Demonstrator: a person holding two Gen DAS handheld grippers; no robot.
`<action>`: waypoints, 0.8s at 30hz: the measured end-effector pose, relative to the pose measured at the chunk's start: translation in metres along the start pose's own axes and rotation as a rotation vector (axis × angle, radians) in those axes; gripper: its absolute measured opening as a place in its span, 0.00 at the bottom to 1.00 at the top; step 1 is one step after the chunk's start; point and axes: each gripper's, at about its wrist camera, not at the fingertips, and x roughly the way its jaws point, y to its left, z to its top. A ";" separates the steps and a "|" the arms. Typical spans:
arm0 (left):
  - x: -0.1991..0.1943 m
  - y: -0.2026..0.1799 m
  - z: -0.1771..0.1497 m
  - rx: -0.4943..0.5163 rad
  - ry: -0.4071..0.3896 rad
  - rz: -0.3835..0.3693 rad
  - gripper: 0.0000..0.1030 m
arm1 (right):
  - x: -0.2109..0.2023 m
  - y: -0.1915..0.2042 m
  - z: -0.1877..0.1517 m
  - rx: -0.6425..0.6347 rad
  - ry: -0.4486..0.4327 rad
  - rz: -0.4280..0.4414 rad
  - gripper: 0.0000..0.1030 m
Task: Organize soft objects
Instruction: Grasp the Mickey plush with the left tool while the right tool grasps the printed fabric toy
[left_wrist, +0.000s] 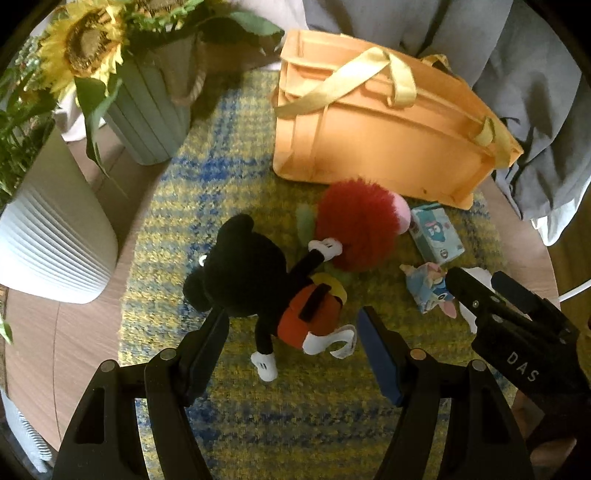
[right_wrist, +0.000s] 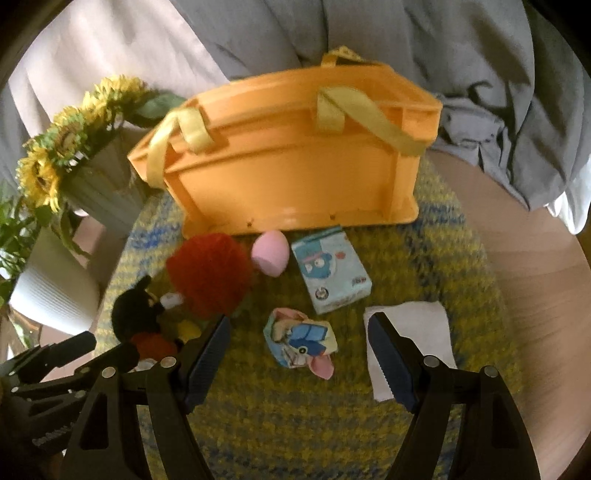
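Note:
A black mouse plush toy (left_wrist: 255, 273) with red shorts lies on the yellow-blue rug (left_wrist: 295, 424), between the fingers of my open left gripper (left_wrist: 295, 328); it also shows in the right wrist view (right_wrist: 140, 314). A red fluffy ball (left_wrist: 354, 225) (right_wrist: 210, 273) and a pink soft egg (right_wrist: 269, 253) lie behind it. A crumpled printed cloth (right_wrist: 301, 341) (left_wrist: 430, 286) lies between the fingers of my open right gripper (right_wrist: 299, 332). A pale blue tissue pack (right_wrist: 330, 275) (left_wrist: 436, 232) and a white tissue (right_wrist: 413, 332) lie nearby. An orange bag (right_wrist: 295, 170) (left_wrist: 380, 140) with yellow handles stands behind.
A grey-green vase with sunflowers (left_wrist: 147, 99) (right_wrist: 96, 177) and a white ribbed pot (left_wrist: 51, 240) stand at the left. Grey bedding (right_wrist: 498, 92) lies behind the bag. The rug covers a round wooden table (right_wrist: 535, 266).

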 end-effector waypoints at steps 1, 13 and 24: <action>0.003 0.000 0.000 -0.003 0.008 -0.005 0.69 | 0.004 -0.001 -0.001 0.001 0.011 -0.001 0.75; 0.030 0.003 0.007 -0.025 0.056 0.015 0.69 | 0.039 -0.003 -0.005 -0.014 0.100 -0.009 0.75; 0.041 0.000 0.011 0.010 0.041 0.077 0.73 | 0.055 -0.006 -0.006 -0.012 0.137 -0.014 0.72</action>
